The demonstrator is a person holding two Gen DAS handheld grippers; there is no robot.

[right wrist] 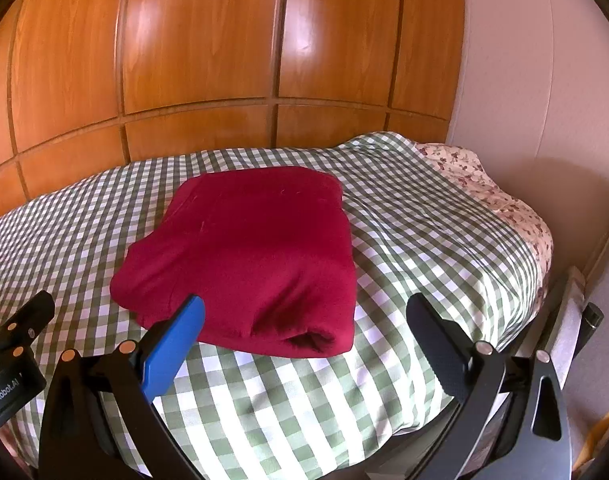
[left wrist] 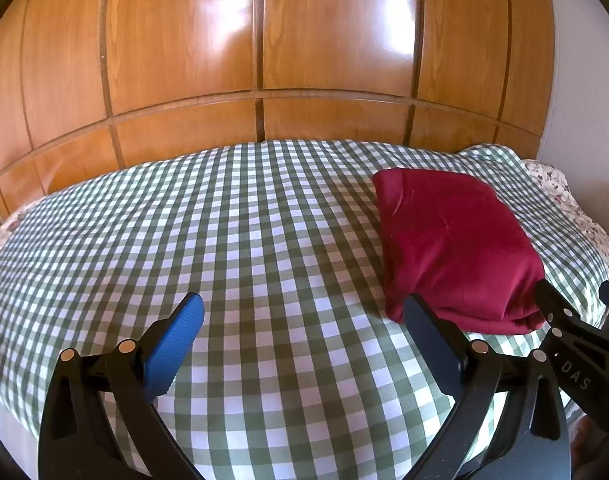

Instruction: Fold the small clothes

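A dark red garment (left wrist: 456, 248) lies folded into a thick rectangle on the green-and-white checked bedspread (left wrist: 244, 240), toward the bed's right side. It also shows in the right wrist view (right wrist: 248, 256). My left gripper (left wrist: 304, 320) is open and empty, over bare bedspread to the left of the garment. My right gripper (right wrist: 304, 320) is open and empty, just in front of the garment's near folded edge. The right gripper also shows at the right edge of the left wrist view (left wrist: 576, 320).
A wooden panelled wardrobe (left wrist: 264, 60) stands behind the bed. A floral sheet (right wrist: 504, 200) shows at the bed's right end, beside a white wall (right wrist: 544, 80). The bed's near edge drops off below the grippers.
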